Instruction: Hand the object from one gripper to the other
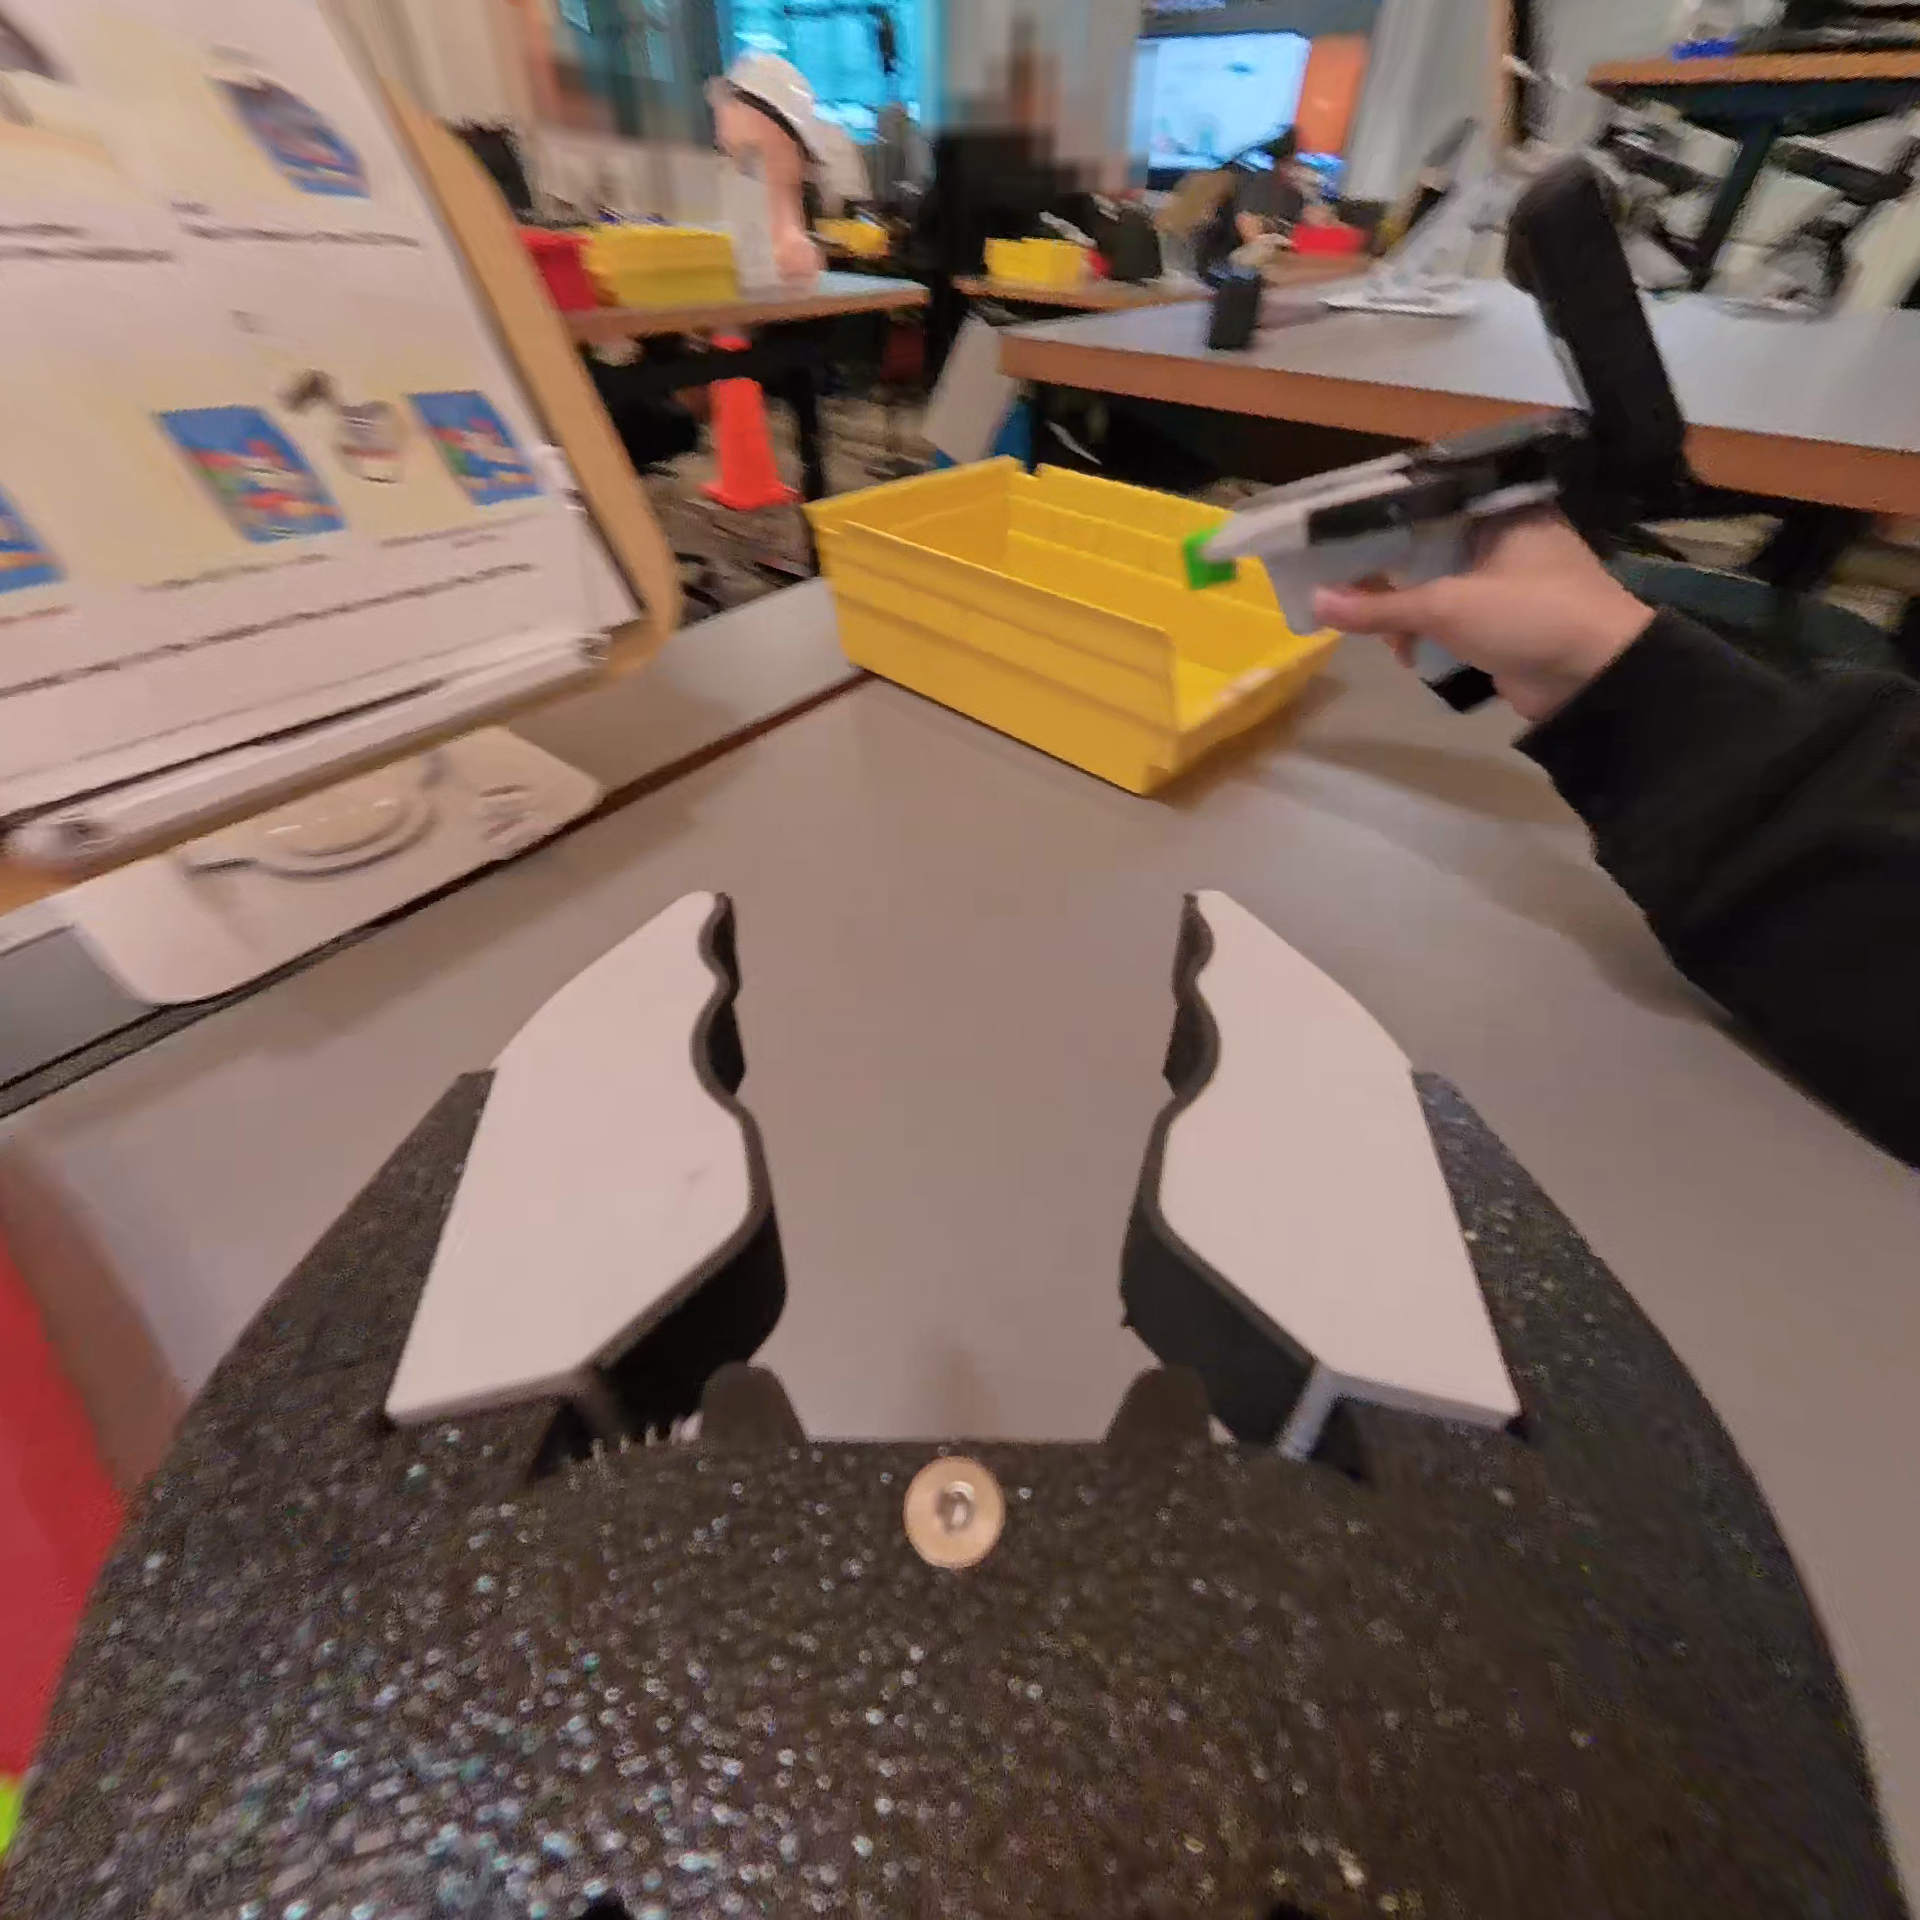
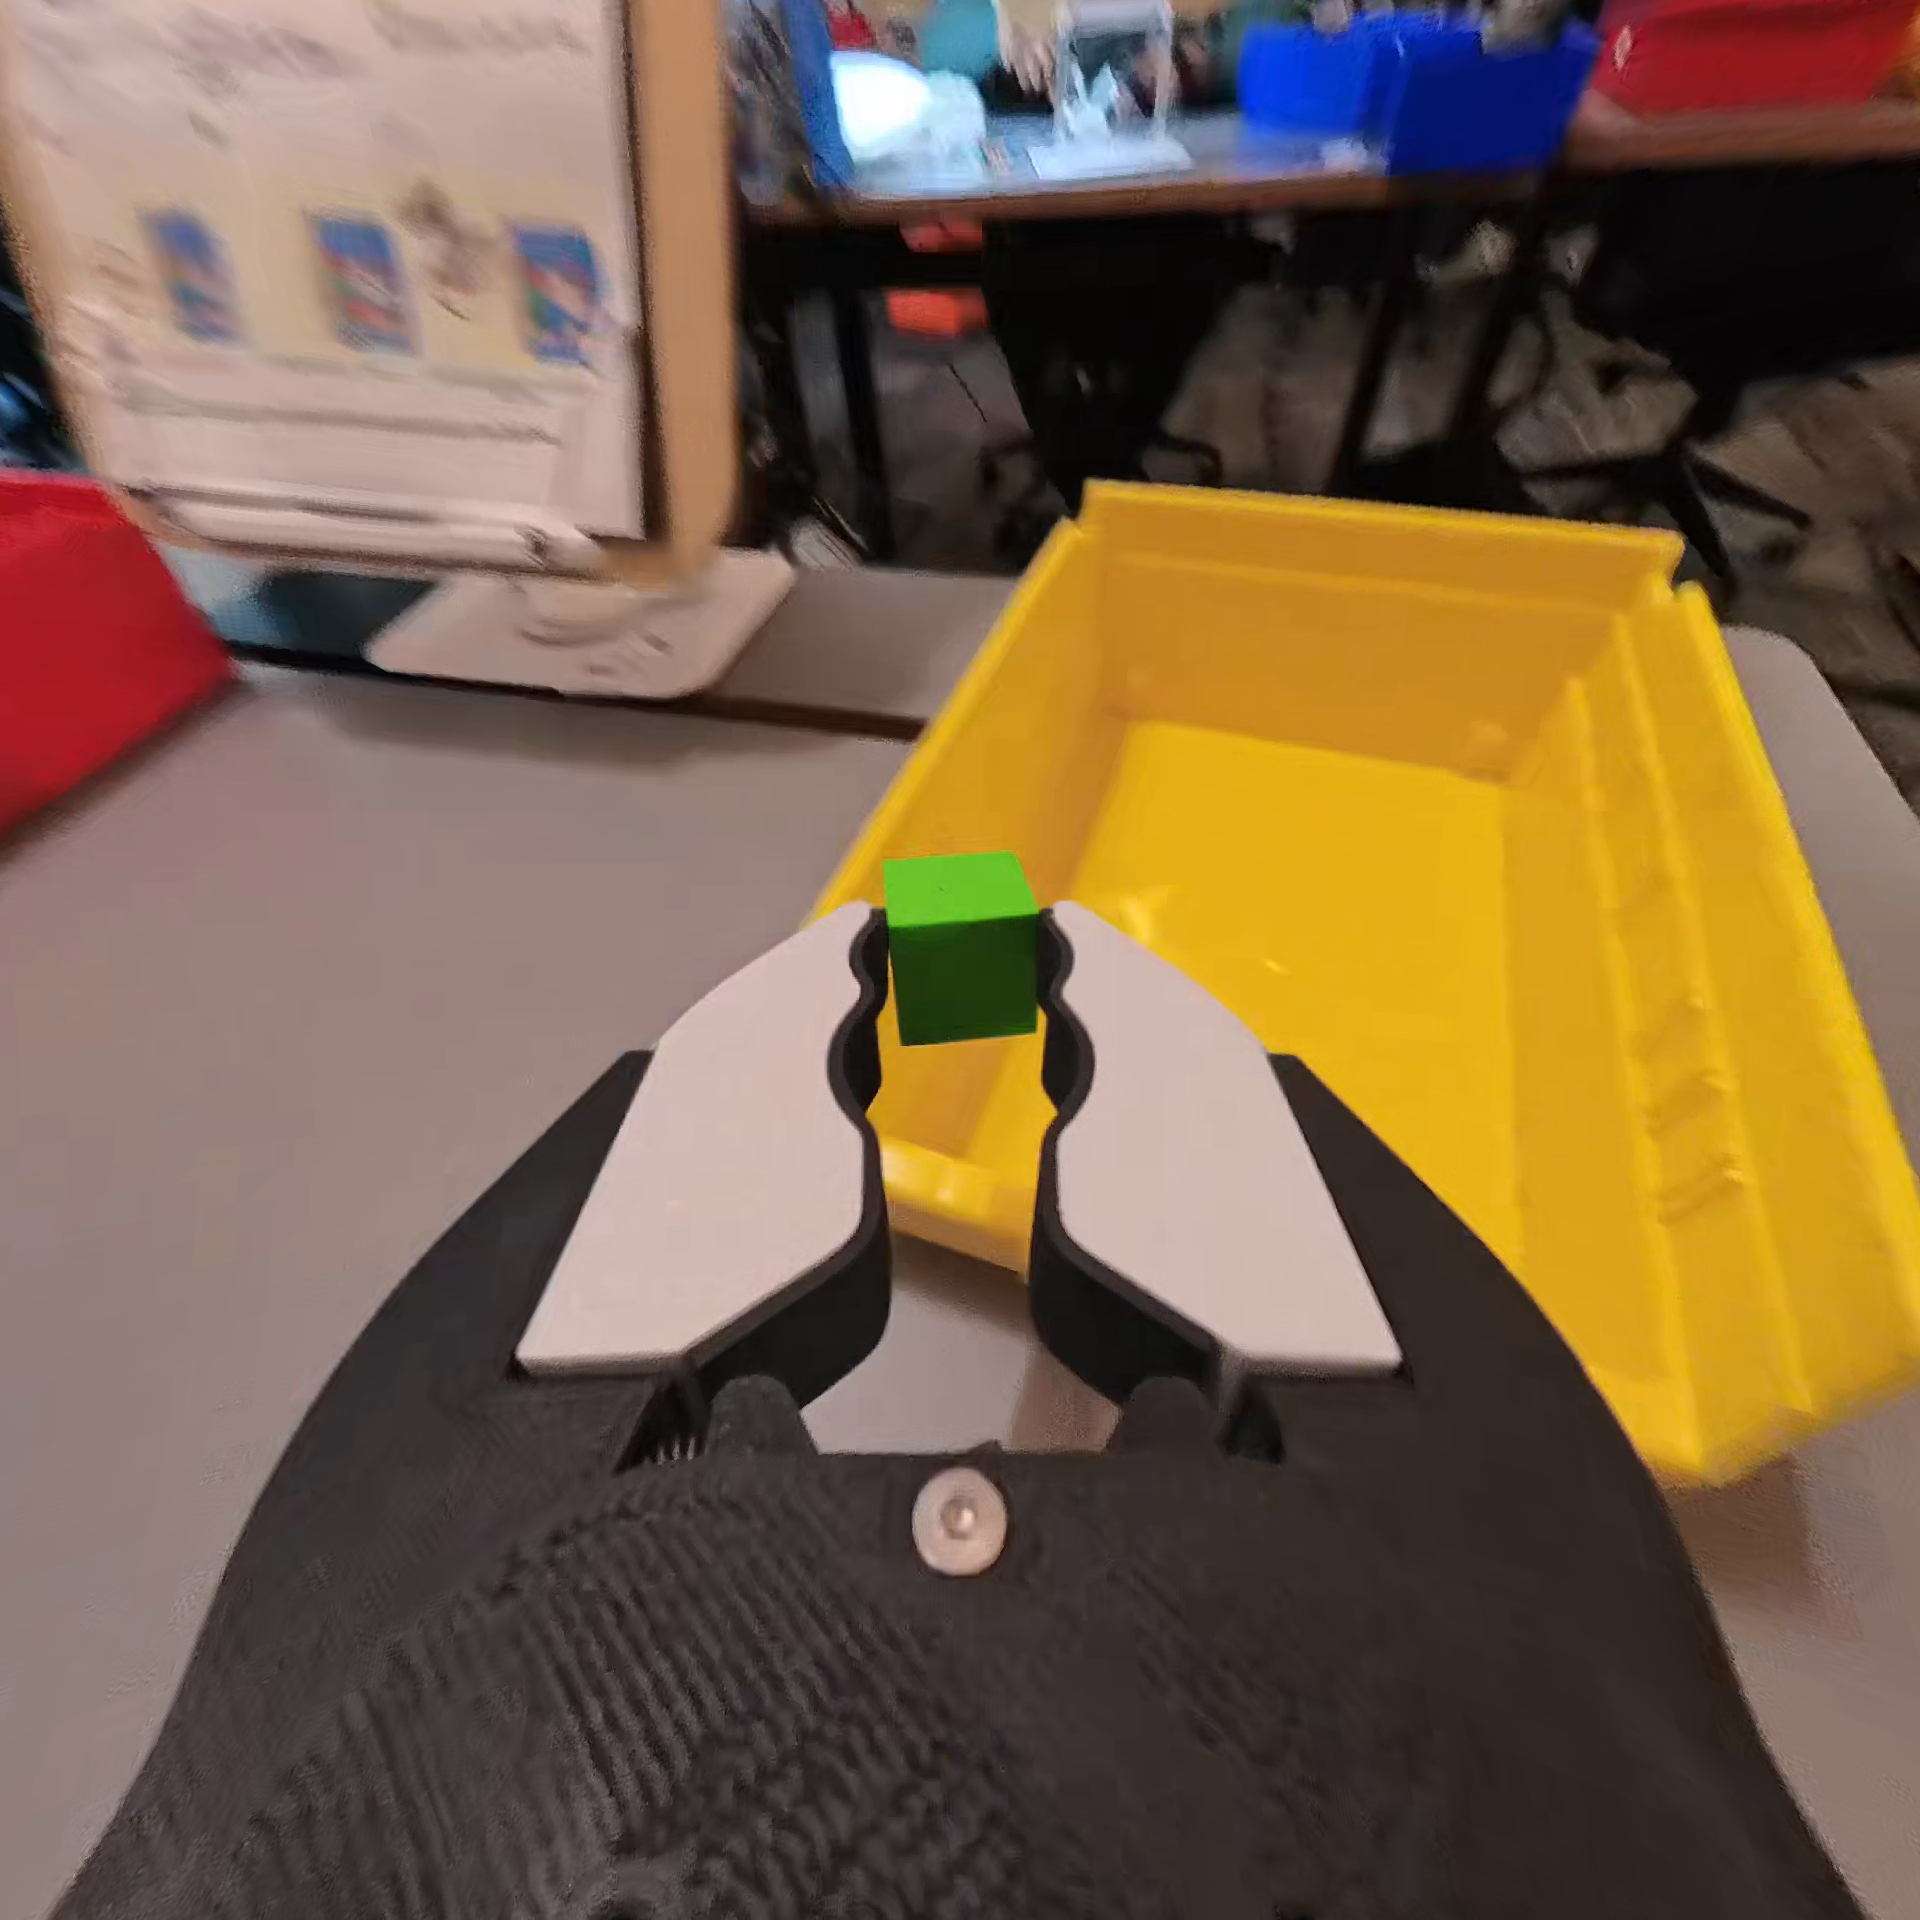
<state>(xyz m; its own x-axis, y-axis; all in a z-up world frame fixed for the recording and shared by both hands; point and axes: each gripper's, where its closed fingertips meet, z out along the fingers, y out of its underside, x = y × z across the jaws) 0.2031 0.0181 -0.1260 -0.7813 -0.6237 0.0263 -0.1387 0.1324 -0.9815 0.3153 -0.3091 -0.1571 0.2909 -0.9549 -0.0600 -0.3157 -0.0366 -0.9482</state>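
My right gripper is shut on a green cube, both pads pressed on its sides, holding it in the air over the near left corner of a yellow bin. The left wrist view shows that gripper far off at the right, held by a hand in a dark sleeve, with the green cube at its tips over the yellow bin. My left gripper is open and empty above the grey table, well short of the cube.
A board with printed sheets on a white stand stands at the left. A red bin sits at the left edge. Other tables with bins and an orange cone lie beyond. Spacing between my two grippers at the tips: around 35 centimeters.
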